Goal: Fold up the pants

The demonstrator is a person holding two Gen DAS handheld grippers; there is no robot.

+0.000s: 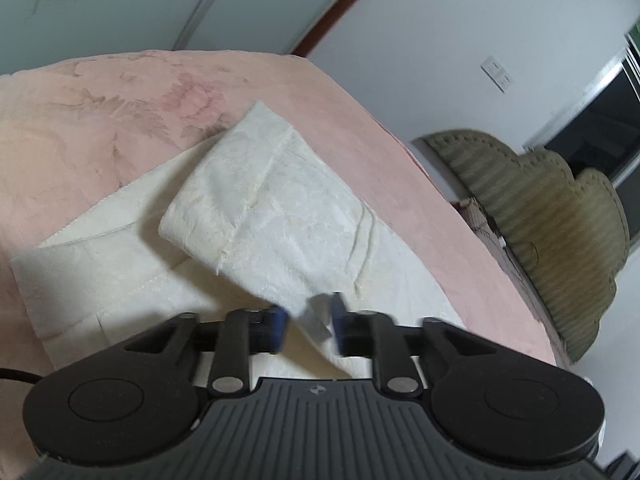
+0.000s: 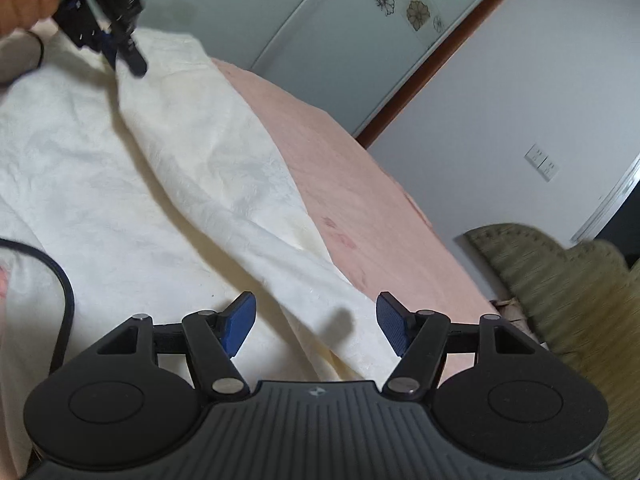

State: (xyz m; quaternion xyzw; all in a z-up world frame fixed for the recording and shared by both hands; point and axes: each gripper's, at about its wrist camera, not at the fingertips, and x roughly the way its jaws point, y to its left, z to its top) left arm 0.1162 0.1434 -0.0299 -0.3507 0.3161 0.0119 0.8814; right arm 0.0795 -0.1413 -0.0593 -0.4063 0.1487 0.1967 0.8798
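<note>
Left wrist view: your left gripper (image 1: 308, 326) has its blue pads drawn close on a corner of the cream pants (image 1: 260, 216); a small tab of cloth sits pinched between them, and the lifted portion hangs from the grip.

Right wrist view: your right gripper (image 2: 314, 328) stands with jaws spread wide and nothing between the pads (image 2: 240, 320); it hovers over the near edge of the pants (image 2: 160, 184) without gripping.

Location of garment: the pants lie on the pink floral bedspread (image 1: 100, 120), covering most of the near side of the bed. One section is raised and doubled over the flat layer beneath, its stitched seam (image 1: 256, 184) on show.

Cross-check: from the right wrist view, your left gripper (image 2: 120, 52) appears at the top left, held in your hand (image 2: 24, 4), with a ridge of cloth running from it down toward the right gripper.

Work done: by my judgement, one fold is under way, not finished; the lifted part has not been laid down flat.

Work left: lay that fold down, smooth the slack ridge, then make the remaining folds. I cannot tell how many earlier folds exist, since waistband and hems are not clearly identifiable.

Surroundings: an olive striped cushion (image 1: 552, 224) sits beyond the bed edge, well apart from the work.
</note>
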